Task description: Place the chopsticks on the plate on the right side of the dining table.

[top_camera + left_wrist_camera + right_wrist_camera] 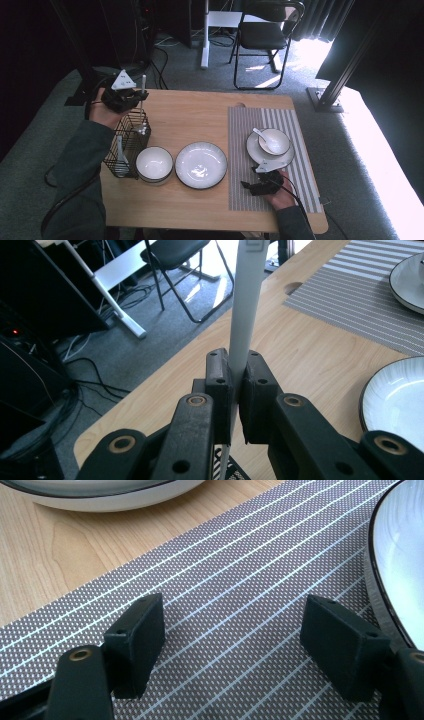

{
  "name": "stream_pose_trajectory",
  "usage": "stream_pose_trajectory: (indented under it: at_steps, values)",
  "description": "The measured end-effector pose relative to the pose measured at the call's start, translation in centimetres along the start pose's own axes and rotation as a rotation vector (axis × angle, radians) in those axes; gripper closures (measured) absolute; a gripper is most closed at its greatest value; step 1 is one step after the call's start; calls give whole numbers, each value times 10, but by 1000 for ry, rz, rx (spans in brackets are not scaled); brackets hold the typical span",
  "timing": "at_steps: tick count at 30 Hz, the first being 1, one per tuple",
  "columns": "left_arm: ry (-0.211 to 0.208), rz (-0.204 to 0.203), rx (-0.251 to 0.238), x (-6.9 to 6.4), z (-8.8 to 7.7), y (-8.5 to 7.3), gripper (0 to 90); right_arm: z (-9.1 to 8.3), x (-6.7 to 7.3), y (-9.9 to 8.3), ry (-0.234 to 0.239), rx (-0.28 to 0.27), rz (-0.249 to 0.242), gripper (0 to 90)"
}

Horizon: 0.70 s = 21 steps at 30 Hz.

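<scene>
1. The left gripper point(235, 390) is clamped on a slim white utensil handle point(245, 315), held upright above the black wire caddy point(127, 142) at the counter's point(200, 205) left edge.
2. The handle looks light, stiff and smooth, so it could slip or swing; a grip nearer its middle seems steadier.
3. The right gripper point(235, 645) rests wide open and empty on the striped placemat point(240, 580), beside a plate point(400, 560).

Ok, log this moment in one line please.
left gripper: shut on white utensil handle, above wire basket | right gripper: open, empty, on striped placemat
</scene>
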<state>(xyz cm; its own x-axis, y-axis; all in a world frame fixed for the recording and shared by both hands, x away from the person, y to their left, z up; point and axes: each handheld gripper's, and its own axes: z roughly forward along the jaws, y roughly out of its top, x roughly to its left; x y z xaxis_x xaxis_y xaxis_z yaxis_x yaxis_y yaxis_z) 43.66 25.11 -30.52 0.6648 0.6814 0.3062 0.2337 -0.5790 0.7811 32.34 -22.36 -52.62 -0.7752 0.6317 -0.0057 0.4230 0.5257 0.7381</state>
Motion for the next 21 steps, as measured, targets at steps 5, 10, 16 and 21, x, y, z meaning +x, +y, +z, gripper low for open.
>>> stream_pose_trajectory:
  at_steps: [5, 10, 16, 21]
  values:
    - [4, 3, -15, 0, -4, 5, 848, 0, 0, 0, 0, 0, 0, 252]
    - [9, 15, -24, 1, -8, 11, 848, 0, 0, 0, 0, 0, 0, 253]
    - [8, 21, -40, 0, -12, 19, 848, 0, 0, 0, 0, 0, 0, 252]
    - [3, 35, -56, -2, -15, 25, 848, 0, 0, 0, 0, -1, -1, 252]
